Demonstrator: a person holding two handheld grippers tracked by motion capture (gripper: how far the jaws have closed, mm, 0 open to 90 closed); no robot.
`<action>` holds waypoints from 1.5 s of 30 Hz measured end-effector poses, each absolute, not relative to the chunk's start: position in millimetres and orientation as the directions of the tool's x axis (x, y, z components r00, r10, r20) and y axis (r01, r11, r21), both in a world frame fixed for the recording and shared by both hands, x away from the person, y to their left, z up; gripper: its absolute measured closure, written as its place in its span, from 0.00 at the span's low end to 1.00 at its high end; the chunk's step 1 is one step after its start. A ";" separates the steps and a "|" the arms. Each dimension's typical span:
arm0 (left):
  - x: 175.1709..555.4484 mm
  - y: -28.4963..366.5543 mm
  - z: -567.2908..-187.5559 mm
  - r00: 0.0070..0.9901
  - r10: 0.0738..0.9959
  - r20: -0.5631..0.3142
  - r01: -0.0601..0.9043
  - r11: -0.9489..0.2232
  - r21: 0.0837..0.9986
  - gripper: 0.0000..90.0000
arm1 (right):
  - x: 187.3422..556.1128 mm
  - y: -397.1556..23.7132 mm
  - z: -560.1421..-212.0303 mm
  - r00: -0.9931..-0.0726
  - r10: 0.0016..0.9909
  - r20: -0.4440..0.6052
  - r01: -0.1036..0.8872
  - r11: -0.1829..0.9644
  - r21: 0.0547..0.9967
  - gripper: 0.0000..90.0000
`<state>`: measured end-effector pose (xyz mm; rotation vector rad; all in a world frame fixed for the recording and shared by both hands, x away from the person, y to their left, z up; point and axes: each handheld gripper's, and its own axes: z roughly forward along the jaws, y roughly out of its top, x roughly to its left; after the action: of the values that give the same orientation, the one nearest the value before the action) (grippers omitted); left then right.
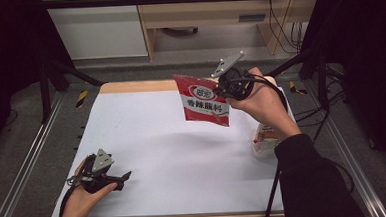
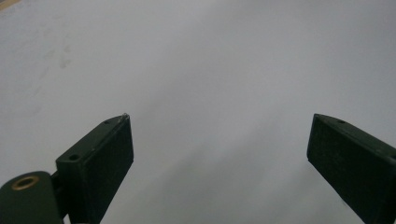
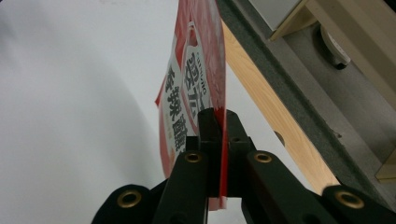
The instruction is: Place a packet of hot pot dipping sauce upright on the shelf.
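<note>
Above the white sheet: right gripper (image 1: 228,89) is clamped on the red packet's (image 1: 203,100) edge, holding it clear of the sheet (image 1: 173,154).
Packet look: flat red pouch, white label panel, printed characters, hanging upright.
Container: a small tub (image 1: 265,139) at the sheet's right edge; contents unclear.
Left gripper (image 1: 127,176): low on the sheet's near-left corner, jaws wide, nothing between.
</note>
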<state>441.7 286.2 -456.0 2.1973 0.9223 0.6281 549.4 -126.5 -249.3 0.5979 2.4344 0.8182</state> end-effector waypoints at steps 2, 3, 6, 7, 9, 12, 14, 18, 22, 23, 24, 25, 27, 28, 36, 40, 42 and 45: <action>441.6 285.8 -456.1 0.636 0.752 0.169 0.432 -0.530 0.729 0.08 | 549.7 -128.0 -249.0 -0.777 0.545 -0.315 0.244 0.722 0.647 1.00; 441.3 285.5 -456.1 0.638 0.751 0.170 0.432 -0.531 0.729 0.08 | 550.0 -130.7 -248.6 -0.771 0.553 -0.315 0.248 0.717 0.652 1.00; 441.0 284.7 -456.4 0.640 0.749 0.172 0.432 -0.535 0.726 0.08 | 550.2 -133.6 -247.9 -0.768 0.558 -0.314 0.249 0.712 0.657 1.00; 441.3 284.4 -456.8 0.641 0.748 0.173 0.430 -0.537 0.726 0.08 | 550.0 -136.5 -246.9 -0.762 0.566 -0.314 0.254 0.707 0.660 1.00; 441.4 284.4 -457.0 0.642 0.746 0.174 0.430 -0.539 0.724 0.08 | 549.9 -139.8 -245.6 -0.758 0.571 -0.316 0.255 0.705 0.662 1.00; 441.3 284.4 -457.1 0.642 0.748 0.171 0.432 -0.537 0.725 0.08 | 550.6 -145.2 -242.9 -0.750 0.578 -0.322 0.257 0.703 0.663 1.00; 441.2 284.6 -457.2 0.641 0.749 0.169 0.433 -0.535 0.726 0.08 | 551.1 -147.2 -241.6 -0.747 0.581 -0.323 0.259 0.702 0.663 1.00; 441.3 285.3 -457.2 0.640 0.750 0.168 0.435 -0.534 0.725 0.08 | 553.3 -156.5 -236.8 -0.734 0.596 -0.326 0.265 0.692 0.671 1.00; 441.7 285.0 -457.3 0.643 0.745 0.174 0.433 -0.542 0.720 0.08 | 554.0 -168.7 -231.5 -0.720 0.614 -0.323 0.269 0.677 0.686 1.00; 441.8 285.0 -457.2 0.646 0.743 0.177 0.432 -0.546 0.718 0.08 | 553.9 -170.7 -230.4 -0.717 0.618 -0.323 0.267 0.671 0.691 1.00; 441.8 285.0 -457.2 0.646 0.743 0.177 0.432 -0.546 0.718 0.08 | 553.9 -170.7 -230.4 -0.717 0.618 -0.323 0.267 0.671 0.691 1.00; 441.6 284.5 -457.5 0.645 0.744 0.176 0.431 -0.544 0.719 0.08 | 553.4 -174.8 -227.6 -0.711 0.624 -0.325 0.267 0.666 0.696 1.00; 441.3 284.3 -457.9 0.644 0.746 0.167 0.435 -0.537 0.723 0.08 | 553.2 -178.6 -224.9 -0.705 0.629 -0.328 0.269 0.665 0.696 1.00; 441.3 284.3 -457.9 0.644 0.746 0.167 0.435 -0.537 0.723 0.08 | 553.3 -180.5 -223.5 -0.698 0.635 -0.331 0.271 0.662 0.698 1.00; 441.4 284.2 -458.1 0.645 0.745 0.168 0.435 -0.539 0.721 0.08 | 558.9 -195.0 -223.4 -0.674 0.659 -0.334 0.289 0.651 0.702 1.00; 441.7 283.3 -459.2 0.649 0.742 0.167 0.435 -0.543 0.719 0.08 | 563.1 -202.9 -225.6 -0.663 0.670 -0.335 0.301 0.648 0.699 1.00; 441.7 283.2 -459.5 0.650 0.741 0.169 0.437 -0.546 0.715 0.08 | 564.2 -205.5 -226.1 -0.662 0.671 -0.334 0.301 0.647 0.701 1.00; 441.5 282.8 -459.6 0.649 0.742 0.170 0.438 -0.546 0.714 0.09 | 566.7 -216.1 -227.3 -0.642 0.692 -0.330 0.311 0.629 0.712 1.00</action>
<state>441.5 282.8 -459.6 2.2219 0.9120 0.6125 566.7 -216.1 -227.3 0.7814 2.2528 0.8318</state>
